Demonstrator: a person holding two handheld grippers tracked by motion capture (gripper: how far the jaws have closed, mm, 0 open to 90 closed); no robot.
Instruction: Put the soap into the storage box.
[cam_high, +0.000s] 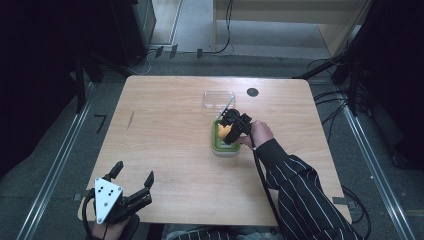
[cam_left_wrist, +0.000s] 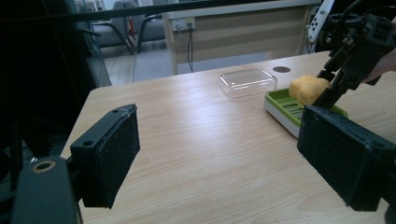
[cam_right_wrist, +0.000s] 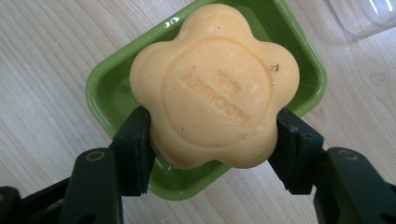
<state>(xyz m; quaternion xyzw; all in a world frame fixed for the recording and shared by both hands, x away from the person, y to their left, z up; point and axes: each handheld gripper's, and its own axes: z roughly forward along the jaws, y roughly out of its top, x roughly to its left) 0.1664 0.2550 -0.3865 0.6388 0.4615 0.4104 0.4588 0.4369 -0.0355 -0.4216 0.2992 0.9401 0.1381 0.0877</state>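
1. Right now the right gripper (cam_right_wrist: 212, 149) has its two black jaws pressed against opposite sides of a pale orange, flower-shaped bar of soap (cam_right_wrist: 215, 86) with raised lettering on its face
2. Directly under the soap sits a green, rounded-rectangle plastic soap dish (cam_right_wrist: 105, 88); in the left gripper view the soap (cam_left_wrist: 308, 89) is raised above the dish (cam_left_wrist: 280, 107), apart from its ribbed floor
3. Just behind the dish, on its far side, lies a clear plastic lid (cam_high: 218, 98), flat on the light wooden bench (cam_high: 165, 150)
4. Beyond the lid and a little to its right, a small dark round disc (cam_high: 252, 92) sits in the bench top
5. Well apart from the dish, at the near left corner of the bench, the left gripper (cam_high: 132, 180) has its jaws spread wide, holding nothing
6. A striped sleeve (cam_high: 305, 190) reaches toward the dish from the near right
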